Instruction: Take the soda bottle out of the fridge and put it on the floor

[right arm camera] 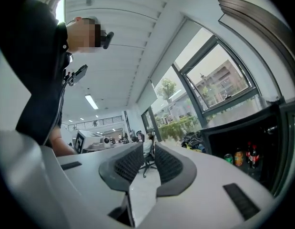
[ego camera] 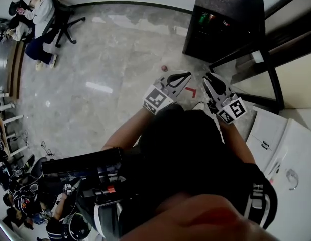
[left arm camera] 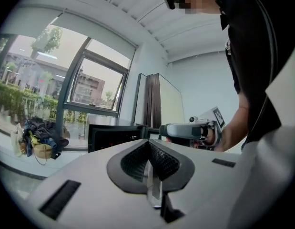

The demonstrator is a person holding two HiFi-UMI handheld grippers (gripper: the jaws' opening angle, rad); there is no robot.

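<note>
Closest to the head camera is the person's dark-clad torso, which fills the lower half of that view, with both bare forearms reaching forward from it. Beyond them spreads the pale, glossy floor. At its upper right stands the black fridge, its glass door swung wide open toward the person.

The left gripper and the right gripper are held side by side in front of the chest, well short of the fridge, each with its marker cube nearest the body. In the left gripper view the two ribbed pads meet at their tips and nothing is caught between them. In the right gripper view the pads stand a narrow slit apart — the room shows through the gap — and they hold nothing.

The soda bottle, dark with a red label, stands upright on a shelf inside the open fridge, just beside two cans. Neither gripper is near it.

Far across the floor — upper left in the head view — a seated person sits on an office chair. A small red object lies on the floor between the grippers and the fridge.
</note>
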